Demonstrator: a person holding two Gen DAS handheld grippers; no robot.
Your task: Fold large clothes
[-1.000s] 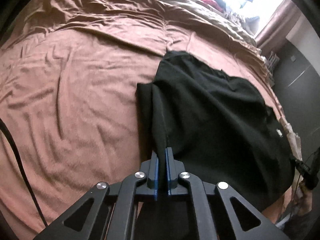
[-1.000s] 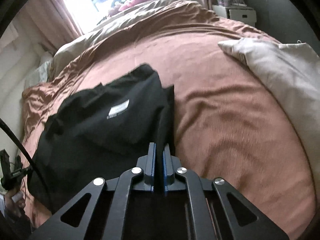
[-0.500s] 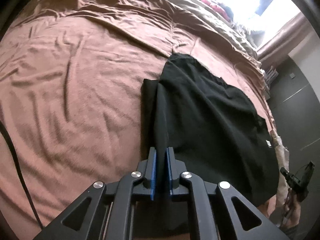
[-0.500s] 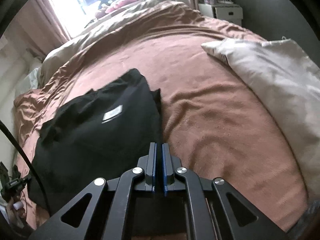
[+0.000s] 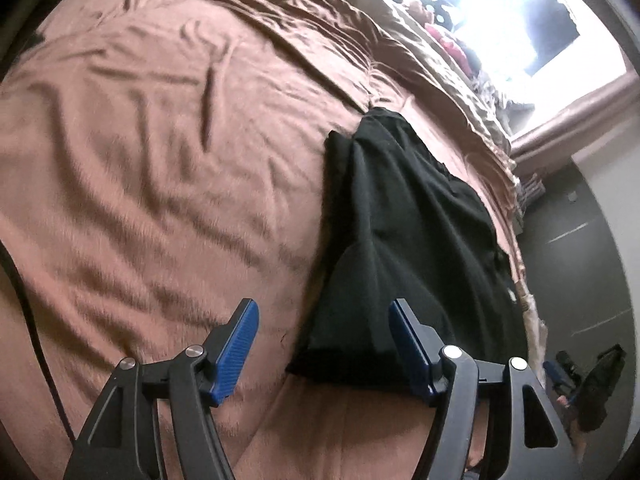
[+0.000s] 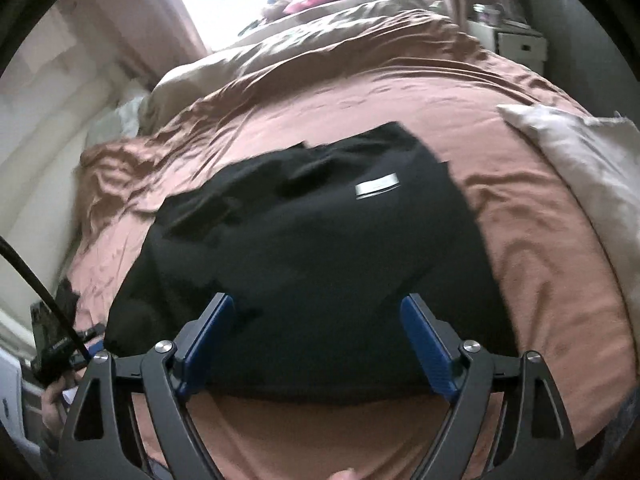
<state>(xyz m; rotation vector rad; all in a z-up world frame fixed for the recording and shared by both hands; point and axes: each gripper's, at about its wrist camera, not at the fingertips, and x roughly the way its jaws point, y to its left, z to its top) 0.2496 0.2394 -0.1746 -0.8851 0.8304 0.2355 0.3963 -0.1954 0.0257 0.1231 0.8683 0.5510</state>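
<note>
Your left gripper (image 5: 324,320) has its jaws spread wide, just opened, gripping nothing; the black garment (image 5: 400,240) lies on the brown bed cover (image 5: 160,160), its near corner in the gap between the jaws, closer to the right pad, no pad pressing it. Your right gripper (image 6: 320,320) also just opened wide, jaws empty; the same garment (image 6: 312,248) fills the gap and runs ahead of both pads, white label (image 6: 378,186) facing up. A pale pillow (image 6: 592,168) sits well right of those jaws.

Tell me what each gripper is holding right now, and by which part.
Nothing. The left gripper and right gripper have just been opening; the black garment lies free on the bed.
</note>
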